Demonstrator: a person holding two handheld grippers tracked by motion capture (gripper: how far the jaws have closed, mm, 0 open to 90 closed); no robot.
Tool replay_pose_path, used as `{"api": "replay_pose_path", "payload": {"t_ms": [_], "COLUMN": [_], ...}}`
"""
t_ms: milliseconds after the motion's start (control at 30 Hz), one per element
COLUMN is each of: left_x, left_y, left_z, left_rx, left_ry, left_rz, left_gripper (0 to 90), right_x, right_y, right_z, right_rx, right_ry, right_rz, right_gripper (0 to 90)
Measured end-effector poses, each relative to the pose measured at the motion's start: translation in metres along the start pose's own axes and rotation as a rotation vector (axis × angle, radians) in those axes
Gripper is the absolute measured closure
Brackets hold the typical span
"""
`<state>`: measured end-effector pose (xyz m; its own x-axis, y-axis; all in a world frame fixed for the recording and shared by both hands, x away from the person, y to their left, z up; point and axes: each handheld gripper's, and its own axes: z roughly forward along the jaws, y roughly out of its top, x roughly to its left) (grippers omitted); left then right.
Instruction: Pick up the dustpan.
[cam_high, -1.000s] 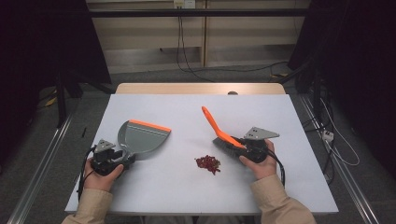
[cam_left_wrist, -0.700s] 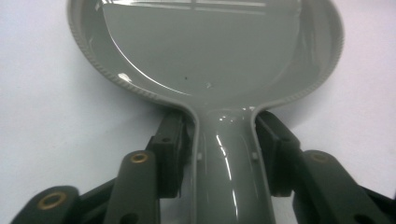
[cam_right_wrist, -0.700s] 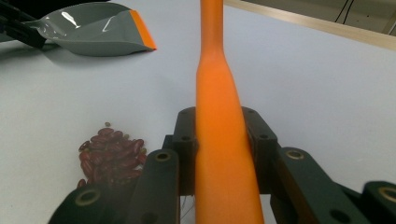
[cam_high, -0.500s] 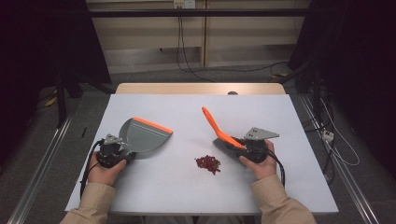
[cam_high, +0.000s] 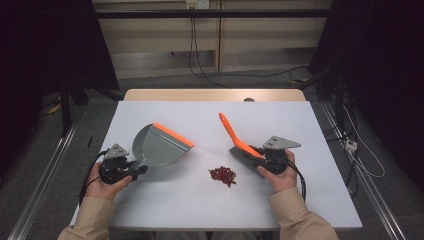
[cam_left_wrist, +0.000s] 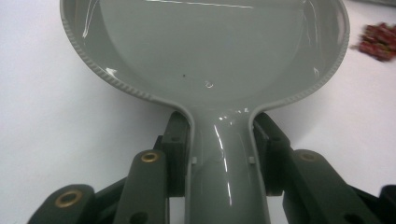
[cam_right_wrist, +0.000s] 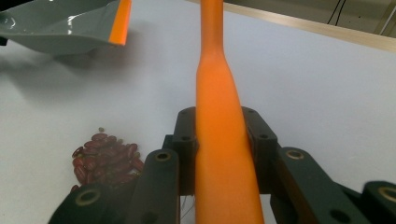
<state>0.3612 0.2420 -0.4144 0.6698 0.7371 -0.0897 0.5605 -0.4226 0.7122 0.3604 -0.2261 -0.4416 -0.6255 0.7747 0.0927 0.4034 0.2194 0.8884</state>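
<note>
The small heap of dark red beans (cam_high: 223, 175) lay on the white table top (cam_high: 210, 210), and everything else can be placed from this heap. It sat between the two tools, a little nearer to the brush side.

To the right of the beans was the hand brush with a long orange plastic handle (cam_high: 231, 134) and dark bristles; the bristle end was near the heap, and the handle rose away from it, pointing to the far side of the table. The right gripper (cam_high: 272, 159) had its jaws closed firmly on the lower part of this handle (in the right gripper view the orange handle (cam_right_wrist: 219, 135) ran straight up between the two black jaws, with the beans (cam_right_wrist: 106, 157) low at the left). So the beans lay just to the left of the right jaws.

To the left of the beans was the grey plastic dustpan with an orange lip (cam_high: 159, 145). Its open orange edge faced toward the heap, but it was apart from it and appeared lifted from the table. The left gripper (cam_high: 120, 167) had just been closing its jaws, and they now clamped the grey handle of the dustpan (cam_left_wrist: 224, 163) from both sides.

Both forearms came from the near edge, with the hands low near the table. I judge the next move needs the dustpan lip set down beside the beans, and the brush swept leftward.
</note>
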Motion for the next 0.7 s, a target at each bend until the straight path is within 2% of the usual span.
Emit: {"api": "replay_pose_path", "payload": {"t_ms": [233, 267, 300, 367, 567, 700], "left_x": [-0.015, -0.017, -0.019, -0.023, -0.033, -0.039], "left_y": [0.0, 0.0, 0.0, -0.001, -0.006, -0.008], "left_z": [-0.002, -0.002, -0.002, -0.002, -0.002, -0.001], "left_rx": [0.02, 0.023, 0.034, 0.045, 0.081, 0.096], "left_ry": [-0.066, -0.06, -0.086, -0.098, -0.148, -0.175], "left_rz": [0.067, 0.079, 0.093, 0.122, 0.165, 0.171], "left_gripper": [63.3, 63.3, 63.3, 63.3, 63.2, 63.2], "right_x": [0.0, 0.0, 0.0, 0.0, 0.0, 0.001], "right_y": [0.0, 0.0, 0.0, 0.0, -0.001, -0.001], "right_z": [0.001, 0.001, 0.001, 0.0, 0.001, 0.002], "right_rx": [-0.004, -0.005, -0.006, -0.008, -0.003, 0.0], "right_ry": [-0.008, -0.009, -0.007, -0.009, -0.015, -0.013], "right_rz": [0.006, 0.006, 0.008, 0.006, 0.008, 0.006], "right_gripper": [71.2, 71.2, 71.2, 71.2, 71.2, 71.2]}}
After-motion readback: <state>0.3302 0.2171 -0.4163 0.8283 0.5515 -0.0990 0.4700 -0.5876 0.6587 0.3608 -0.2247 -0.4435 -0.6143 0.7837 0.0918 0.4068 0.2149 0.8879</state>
